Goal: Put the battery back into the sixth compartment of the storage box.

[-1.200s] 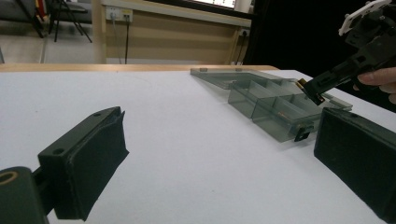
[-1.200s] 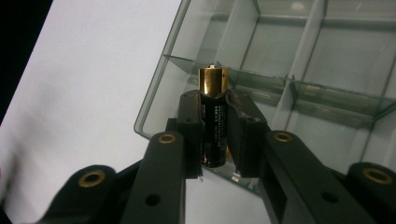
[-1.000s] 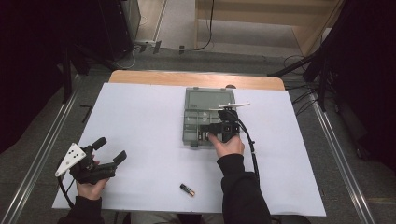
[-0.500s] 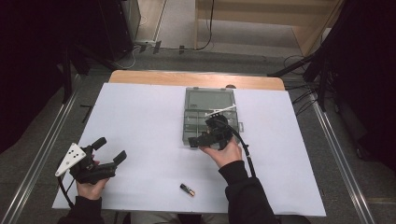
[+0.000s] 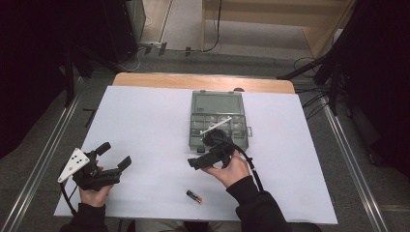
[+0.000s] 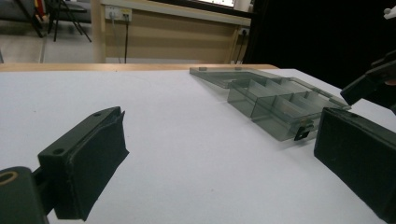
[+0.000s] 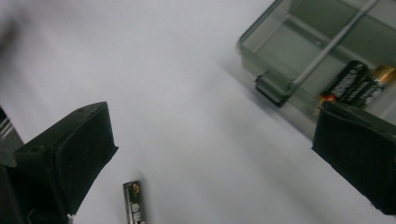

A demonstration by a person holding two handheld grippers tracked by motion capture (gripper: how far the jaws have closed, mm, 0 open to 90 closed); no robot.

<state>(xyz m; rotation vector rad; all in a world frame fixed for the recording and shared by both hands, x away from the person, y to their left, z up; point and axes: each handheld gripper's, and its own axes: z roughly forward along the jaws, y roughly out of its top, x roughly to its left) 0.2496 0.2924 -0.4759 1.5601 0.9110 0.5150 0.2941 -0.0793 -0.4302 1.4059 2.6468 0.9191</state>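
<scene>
- High view: we hold the right gripper (image 5: 200, 162) spread and empty between the organiser box (image 5: 217, 121) and the loose battery (image 5: 194, 196); a hasty descent could knock it rolling.
- Left gripper view: our left gripper (image 6: 219, 154) rests released, holding nothing.
- Right gripper view: two batteries (image 7: 357, 84) lie in the box's near compartment; a sweeping jaw could clip its latch (image 7: 273, 88).
</scene>
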